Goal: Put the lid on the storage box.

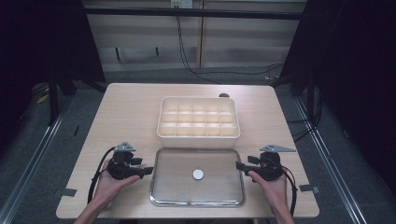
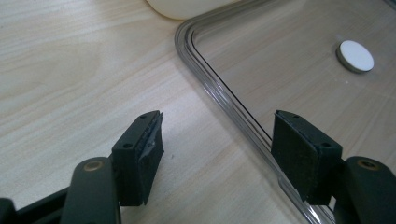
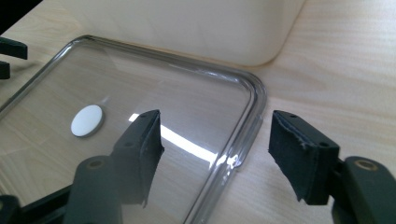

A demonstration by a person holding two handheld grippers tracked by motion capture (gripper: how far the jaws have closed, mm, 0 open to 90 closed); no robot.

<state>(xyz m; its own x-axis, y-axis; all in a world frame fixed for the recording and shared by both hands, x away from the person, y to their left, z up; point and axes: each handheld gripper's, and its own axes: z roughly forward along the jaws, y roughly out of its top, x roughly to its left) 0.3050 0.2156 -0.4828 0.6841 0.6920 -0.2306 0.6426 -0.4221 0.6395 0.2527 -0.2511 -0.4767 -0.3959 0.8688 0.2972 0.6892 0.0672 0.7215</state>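
Observation:
A clear shallow tray lies on the wooden table near its front edge, with a small white round disc lying flat near its middle. My left gripper sits at the tray's left side, pointing right, jaws open. In the left gripper view the gripper straddles the tray rim without pressing on it, and the disc lies farther in. My right gripper stands at the tray's right side, open. Its own view has the gripper astride the rim, with the disc to the left.
A cream box divided into several compartments stands just behind the tray; its wall is close ahead in the right gripper view. A small dark object lies behind the box. Bare wood runs along both sides of the tray.

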